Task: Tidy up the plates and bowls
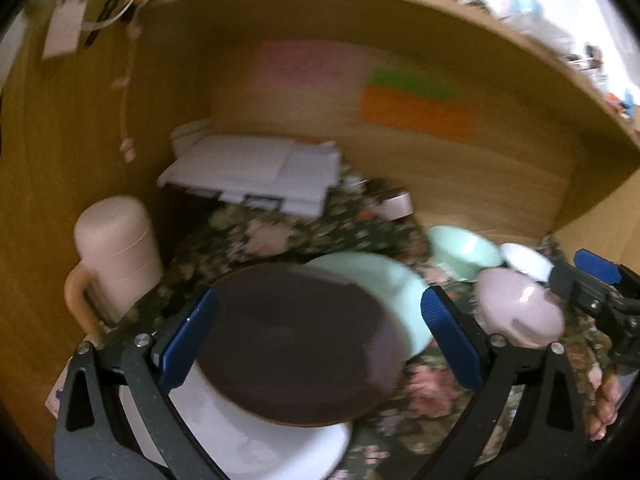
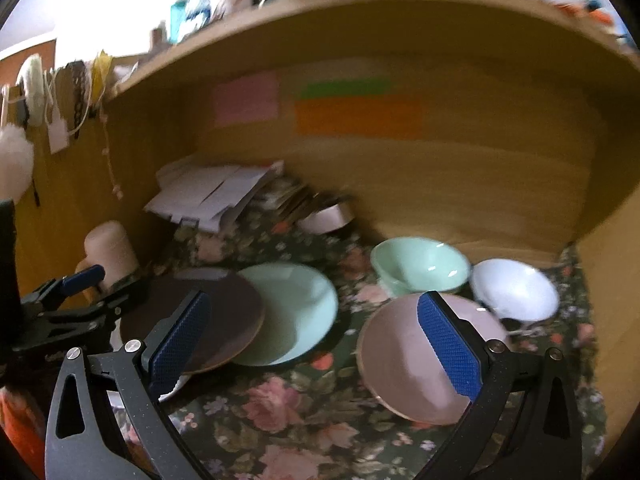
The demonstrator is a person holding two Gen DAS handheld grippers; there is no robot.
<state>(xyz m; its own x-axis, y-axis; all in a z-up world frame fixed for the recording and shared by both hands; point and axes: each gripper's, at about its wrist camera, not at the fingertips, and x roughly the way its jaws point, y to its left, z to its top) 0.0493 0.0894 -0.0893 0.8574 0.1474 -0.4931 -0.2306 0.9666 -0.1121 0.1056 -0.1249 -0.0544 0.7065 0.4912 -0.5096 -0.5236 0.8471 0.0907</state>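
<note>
Plates overlap at the left of the flowered surface (image 2: 304, 408): a dark plate (image 1: 296, 344) lies over a white plate (image 1: 256, 440) and over the edge of a mint plate (image 2: 296, 312). To the right sits a pink bowl (image 2: 404, 356), with a mint bowl (image 2: 420, 264) and a white bowl (image 2: 516, 288) behind it. The left hand-held gripper (image 1: 316, 340) hangs above the dark plate, spread wide, gripping nothing. The right hand-held gripper (image 2: 316, 340) is also wide and empty, its right finger over the pink bowl. Papers (image 2: 208, 196) and a pink jug (image 1: 116, 248) stand by the wooden walls.
</note>
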